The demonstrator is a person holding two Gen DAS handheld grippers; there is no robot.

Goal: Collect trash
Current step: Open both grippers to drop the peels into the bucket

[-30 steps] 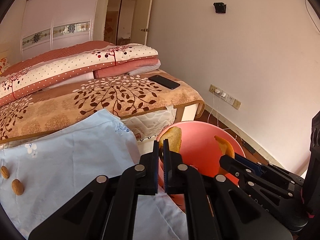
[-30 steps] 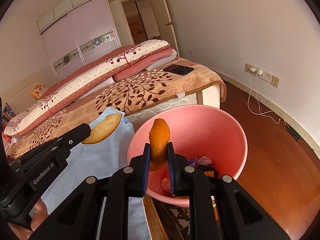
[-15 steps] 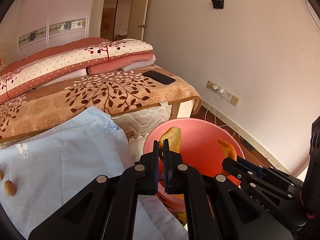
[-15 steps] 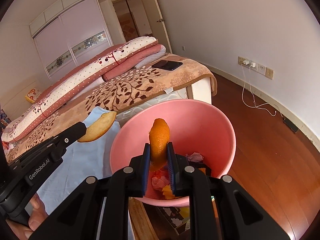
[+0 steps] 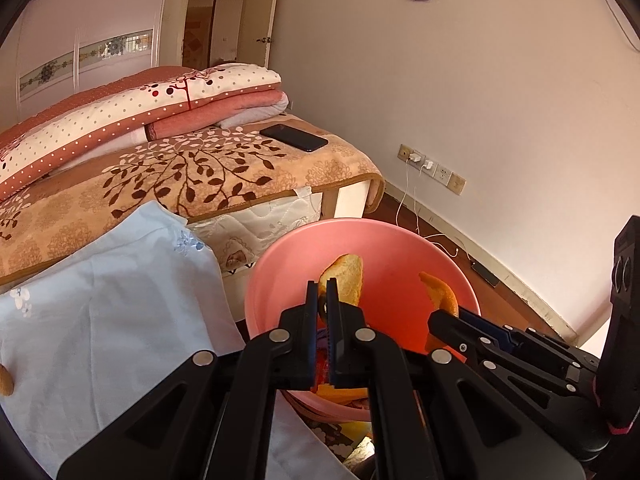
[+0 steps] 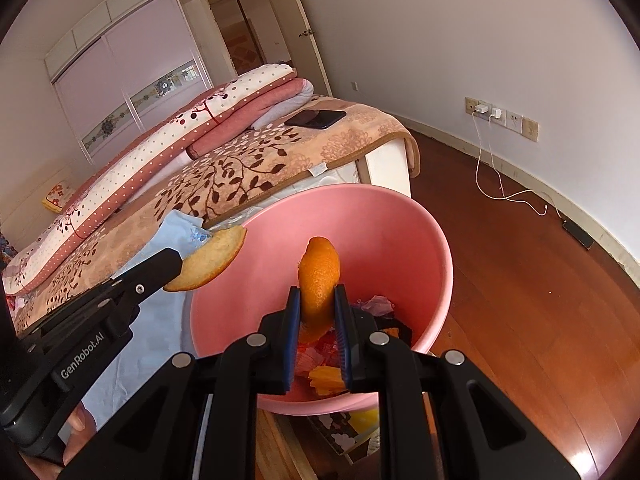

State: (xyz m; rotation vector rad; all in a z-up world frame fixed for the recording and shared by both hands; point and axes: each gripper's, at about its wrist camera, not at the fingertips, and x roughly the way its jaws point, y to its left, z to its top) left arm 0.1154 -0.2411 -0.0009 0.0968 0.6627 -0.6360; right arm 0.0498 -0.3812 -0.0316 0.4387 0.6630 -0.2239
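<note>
A pink bin with scraps of paper and peel at its bottom stands below both grippers. My left gripper is shut on a pale piece of orange peel, which hangs over the bin's near rim; the same peel shows in the right wrist view at the bin's left rim. My right gripper is shut on a bright orange piece of peel, standing upright above the bin's inside. In the left wrist view that peel shows at the right.
A pale blue cloth lies left of the bin, with a brown nut at its left edge. Behind is a bed with folded quilts and a black phone. Charger cables trail over the wooden floor by the wall.
Both grippers have sunk and moved forward towards the bin, which now looks larger and lower in both views. The two pieces of peel stay gripped. The nuts have slid to the left edge.
</note>
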